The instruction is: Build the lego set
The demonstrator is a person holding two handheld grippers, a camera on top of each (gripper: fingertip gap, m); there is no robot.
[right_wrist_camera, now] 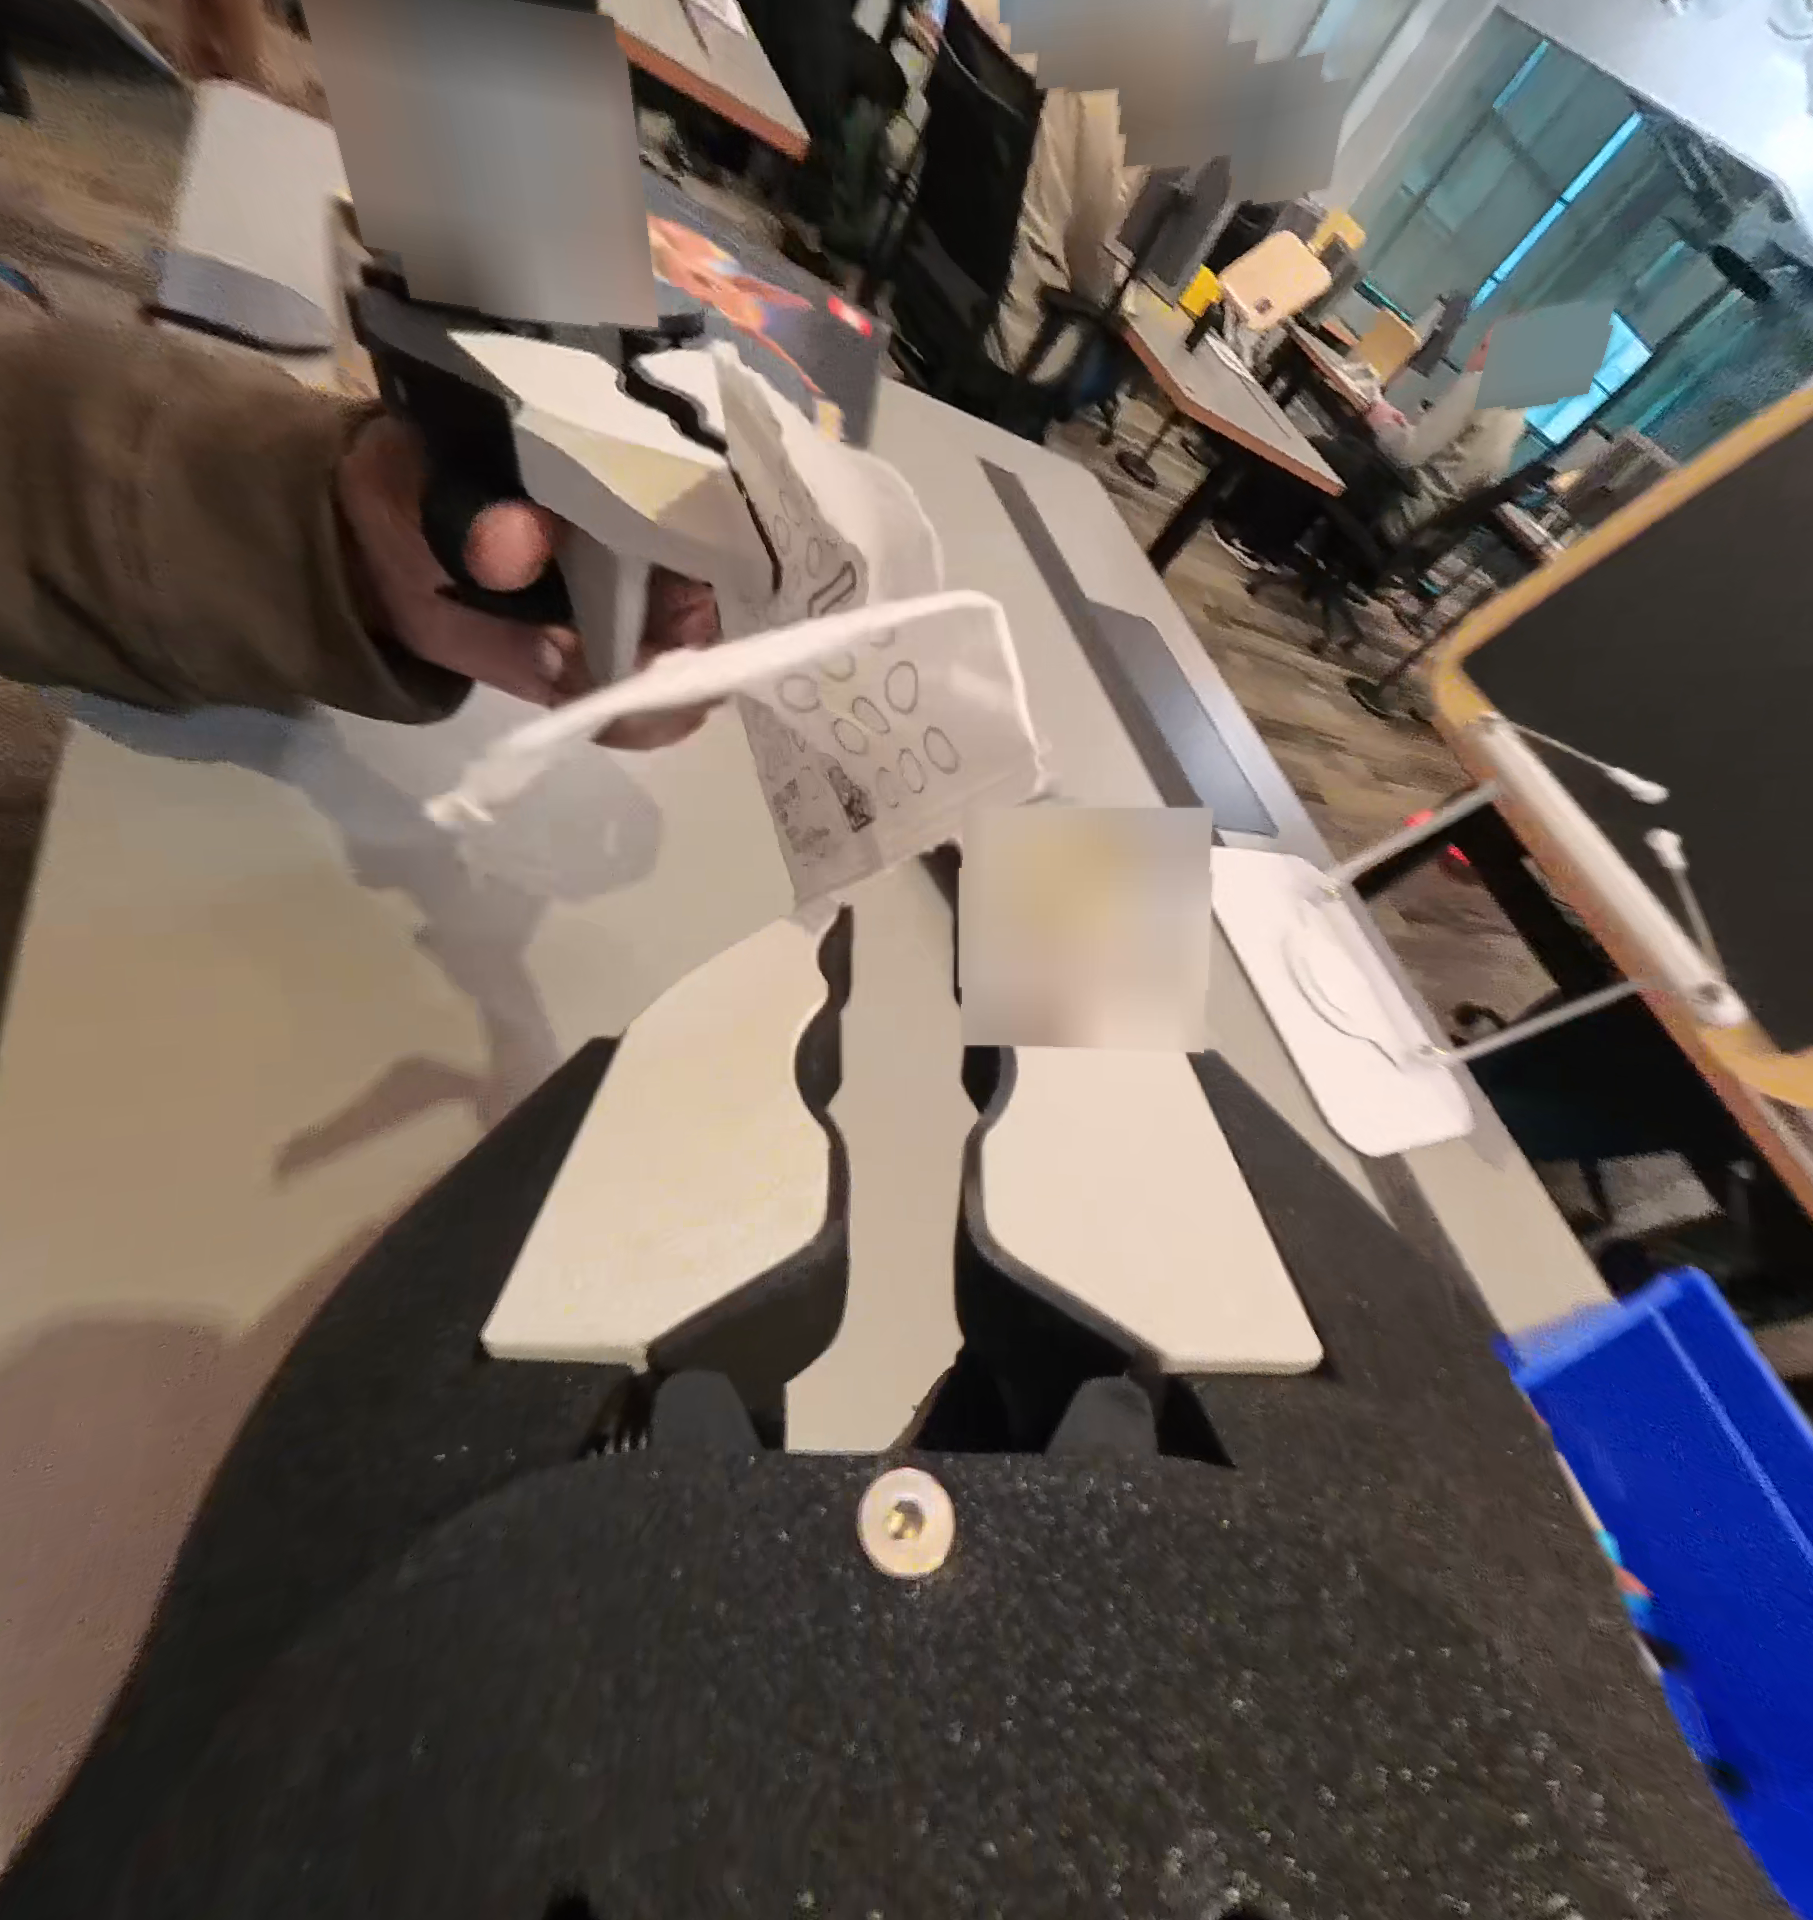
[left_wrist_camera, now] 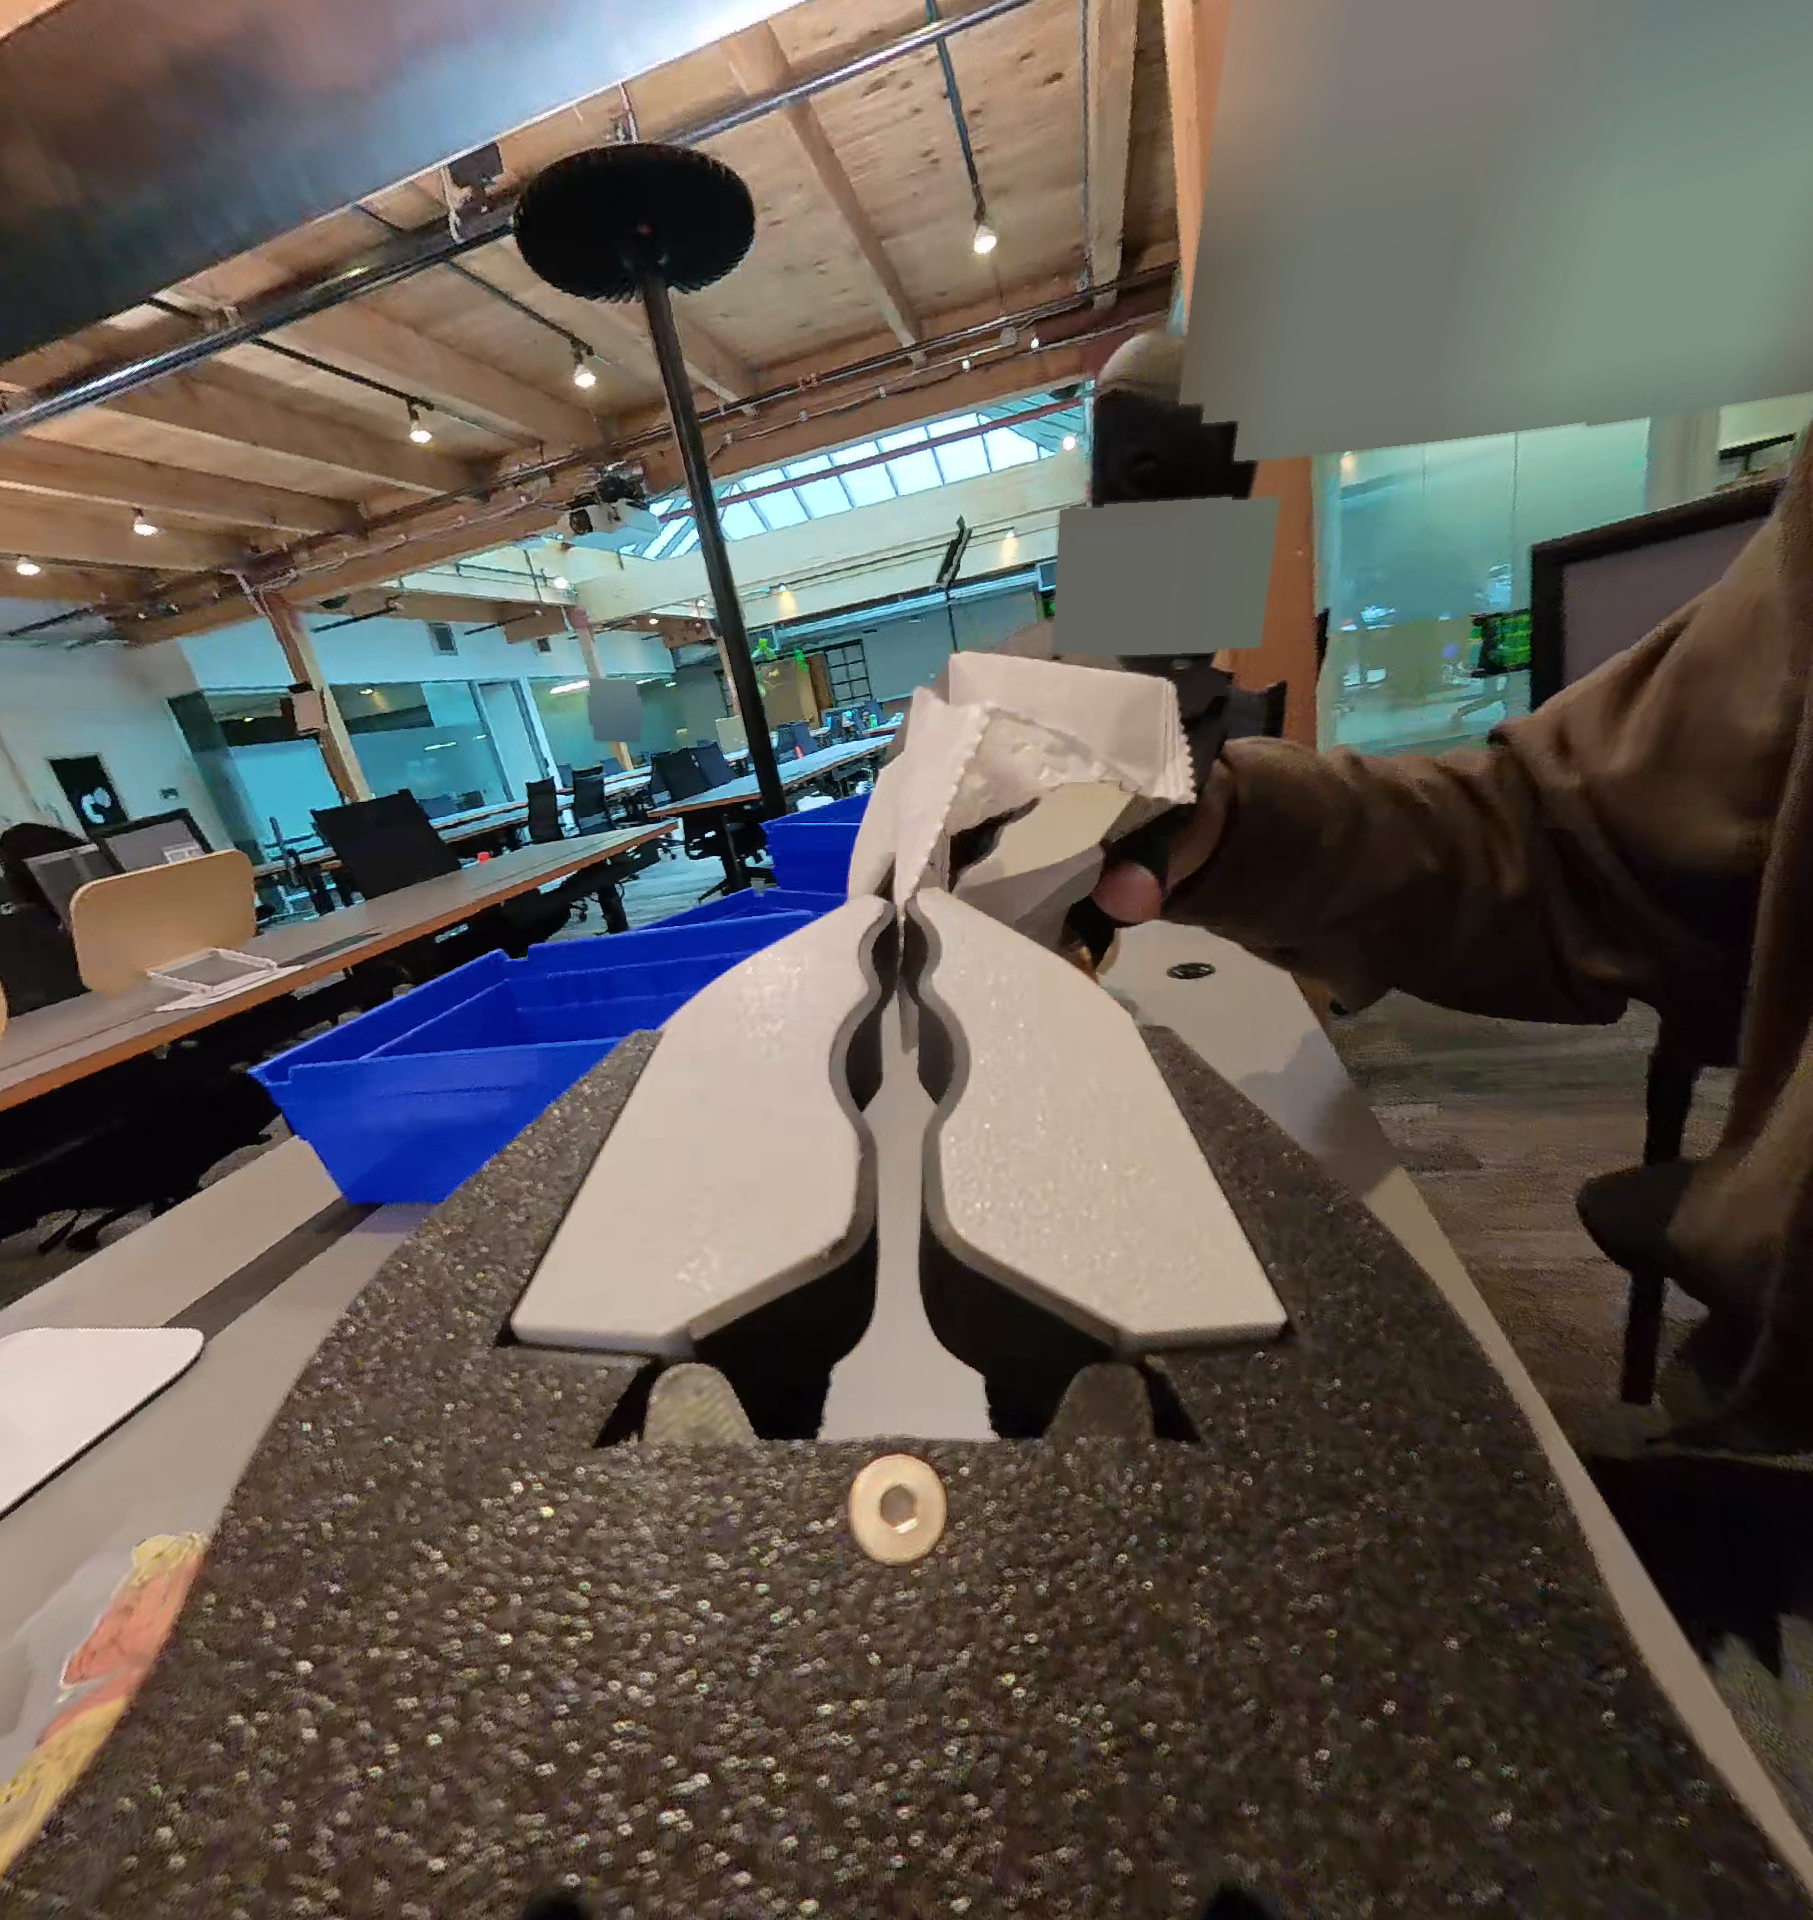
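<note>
Both claws, left [left_wrist_camera: 904,914] and right [right_wrist_camera: 886,883], pinch one white paper bag [right_wrist_camera: 881,727] above the grey table [right_wrist_camera: 206,987].

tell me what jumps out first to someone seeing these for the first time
A white paper bag held up in the air between the two grippers, above the grey table. The left gripper is shut on one edge and the right gripper pinches the printed side, its fingers partly hidden by a blur patch. Next, the bright blue bins on the table behind the left gripper stand out.
</note>
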